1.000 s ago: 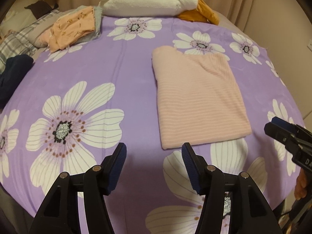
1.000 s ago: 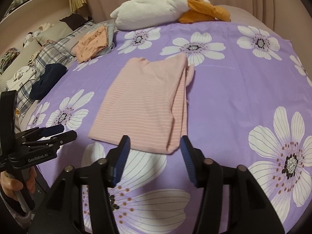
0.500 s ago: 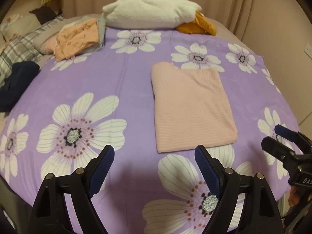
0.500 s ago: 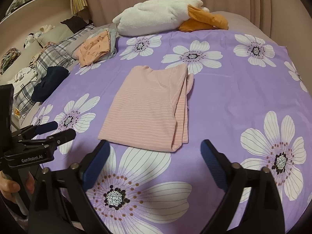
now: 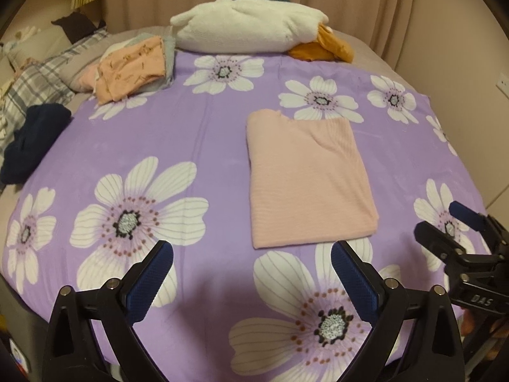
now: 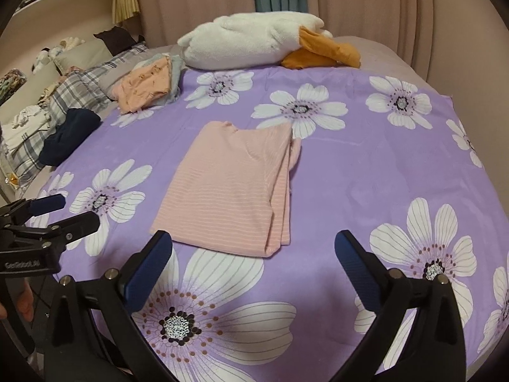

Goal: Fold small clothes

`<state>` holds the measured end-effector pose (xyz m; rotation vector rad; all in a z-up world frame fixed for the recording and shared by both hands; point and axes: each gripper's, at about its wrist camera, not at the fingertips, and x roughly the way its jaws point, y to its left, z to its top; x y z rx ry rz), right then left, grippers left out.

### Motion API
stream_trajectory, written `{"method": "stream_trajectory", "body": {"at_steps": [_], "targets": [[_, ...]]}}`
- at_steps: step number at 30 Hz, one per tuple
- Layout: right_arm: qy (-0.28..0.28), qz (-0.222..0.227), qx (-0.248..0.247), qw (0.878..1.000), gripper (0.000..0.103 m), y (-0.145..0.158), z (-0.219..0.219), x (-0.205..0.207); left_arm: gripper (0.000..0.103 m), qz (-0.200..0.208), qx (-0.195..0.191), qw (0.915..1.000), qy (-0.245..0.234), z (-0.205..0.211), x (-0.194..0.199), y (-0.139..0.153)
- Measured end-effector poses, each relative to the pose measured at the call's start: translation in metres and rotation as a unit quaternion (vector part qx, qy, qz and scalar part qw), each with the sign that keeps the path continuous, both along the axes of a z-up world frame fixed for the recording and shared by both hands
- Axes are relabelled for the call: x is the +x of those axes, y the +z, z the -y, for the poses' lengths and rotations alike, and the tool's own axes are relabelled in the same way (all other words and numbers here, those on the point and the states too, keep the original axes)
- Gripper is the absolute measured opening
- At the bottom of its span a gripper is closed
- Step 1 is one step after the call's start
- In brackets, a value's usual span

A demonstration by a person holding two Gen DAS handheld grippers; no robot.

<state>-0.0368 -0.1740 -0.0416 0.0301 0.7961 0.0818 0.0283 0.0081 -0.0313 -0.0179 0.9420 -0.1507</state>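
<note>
A pink striped garment (image 5: 305, 178) (image 6: 229, 187) lies folded into a flat rectangle on the purple flowered bedspread (image 5: 191, 127) (image 6: 366, 165). My left gripper (image 5: 252, 251) hovers just short of the garment's near edge; its jaws are opening, with nothing between the blue pads. My right gripper (image 6: 253, 238) hangs over the near right corner of the garment, its jaws also opening and empty. Each gripper shows in the other's view: the right gripper (image 5: 440, 219) at the right edge, the left gripper (image 6: 78, 211) at the left edge. Neither touches the cloth.
A stack of folded clothes topped by a peach piece (image 5: 133, 67) (image 6: 146, 86) sits at the far left. A white plush (image 5: 248, 25) and an orange cloth (image 5: 324, 47) lie at the head. A navy garment (image 5: 31, 137) and a plaid pillow (image 5: 35, 86) lie at the left.
Both grippers' jaws have spread from half closed to wide apart. Both have lifted and drawn back from the folded pink garment, which lies where it was.
</note>
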Motion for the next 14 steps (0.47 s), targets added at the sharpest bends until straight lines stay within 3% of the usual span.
{"method": "stream_trajectory", "body": {"at_steps": [14], "targets": [[-0.008, 0.003, 0.004, 1.000, 0.103, 0.0007, -0.0005, -0.0007, 0.099, 0.001, 0.017, 0.9998, 0.010, -0.0010, 0.0011, -0.0006]]}}
